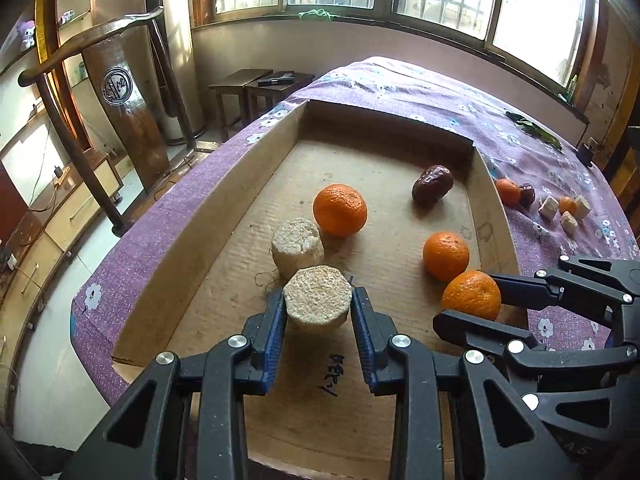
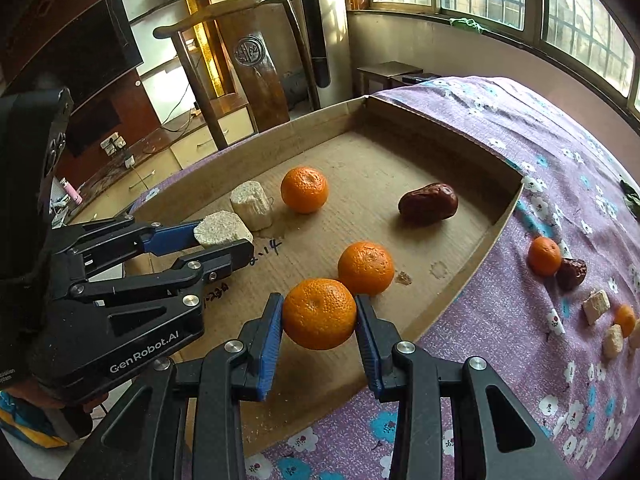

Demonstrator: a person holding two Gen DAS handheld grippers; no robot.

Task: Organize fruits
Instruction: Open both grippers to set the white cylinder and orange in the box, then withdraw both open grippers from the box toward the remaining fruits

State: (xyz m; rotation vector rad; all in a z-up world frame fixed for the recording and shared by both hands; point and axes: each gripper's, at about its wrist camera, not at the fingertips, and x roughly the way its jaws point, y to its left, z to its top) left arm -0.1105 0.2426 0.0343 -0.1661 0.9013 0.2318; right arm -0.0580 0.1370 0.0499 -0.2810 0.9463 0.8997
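1. Nearest my lens, my right hand-held gripper (image 2: 318,320) is clamped on a tangerine (image 2: 319,314), blue pads pressing both its sides, above the near edge of the cardboard tray (image 2: 506,216).
2. My left hand-held gripper (image 1: 318,306) is closed on a pale sugarcane chunk (image 1: 318,302), gripped across its round sides so the cut face points up.
3. I hold both pieces low over the tray floor, which I judge means each is about to be set down beside its own kind.
4. A second sugarcane chunk (image 1: 297,246) stands just behind the one I grip, so the left side of the tray looks like the cane corner.
5. Another tangerine (image 2: 366,268) sits just behind the one in my right grip, and a third tangerine (image 2: 305,189) lies farther back, near the cane.
6. A dark red date (image 2: 429,202) rests alone toward the far right wall.
7. Outside the tray, on the purple flowered cloth (image 2: 520,360), a small tangerine (image 2: 544,256), a second date (image 2: 573,273) and some cane bits still wait to be sorted.
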